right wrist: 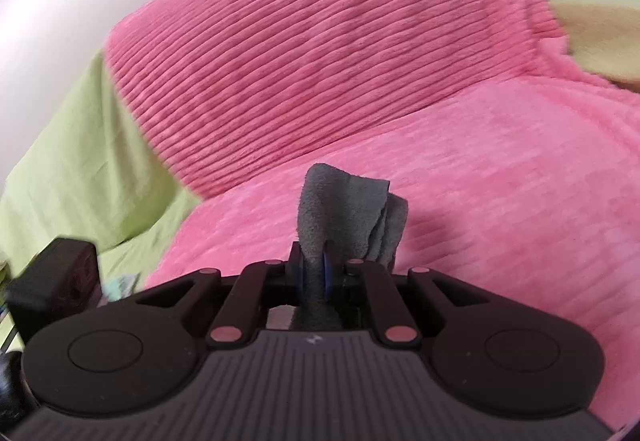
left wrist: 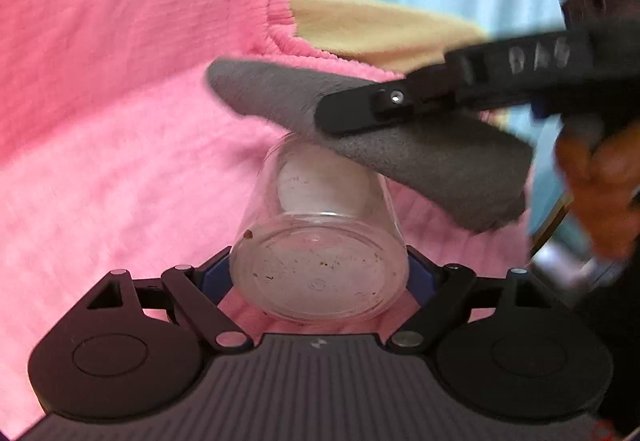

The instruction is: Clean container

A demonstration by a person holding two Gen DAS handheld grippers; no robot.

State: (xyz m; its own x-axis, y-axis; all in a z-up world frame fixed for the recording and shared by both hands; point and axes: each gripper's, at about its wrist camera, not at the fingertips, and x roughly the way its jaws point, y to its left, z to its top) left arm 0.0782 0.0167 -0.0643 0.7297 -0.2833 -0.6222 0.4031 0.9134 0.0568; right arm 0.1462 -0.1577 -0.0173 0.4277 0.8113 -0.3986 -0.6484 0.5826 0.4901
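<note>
Your left gripper (left wrist: 320, 273) clamps the clear, round plastic container (left wrist: 320, 241) by its base end, dirt specks on its bottom, mouth pointing away over the pink ribbed fleece blanket (left wrist: 100, 121). Your right gripper (right wrist: 316, 273) pinches a folded grey cloth (left wrist: 420, 149), which rests on the container's far rim.

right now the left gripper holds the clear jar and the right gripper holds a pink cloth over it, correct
Not quite. The cloth in the right gripper is grey, not pink, as both wrist views show; pink is the blanket behind. The left gripper does hold the clear jar.
</note>
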